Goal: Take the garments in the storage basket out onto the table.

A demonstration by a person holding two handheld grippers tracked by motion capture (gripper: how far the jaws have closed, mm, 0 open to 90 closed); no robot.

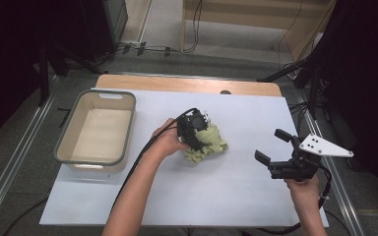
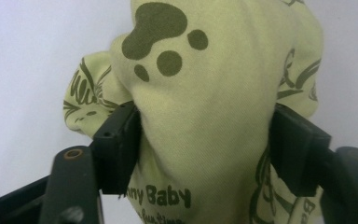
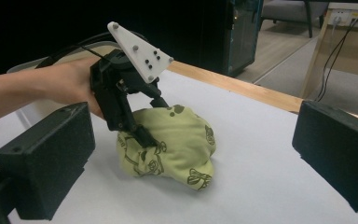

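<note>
I'm pinching the bunched green cloth with my left gripper; print facing me is reading "Baby". My right gripper is hanging wide open.

Left gripper fingers clamped closed, right gripper agape.

cloth's printed lettering runs off the bottom edge.
</note>
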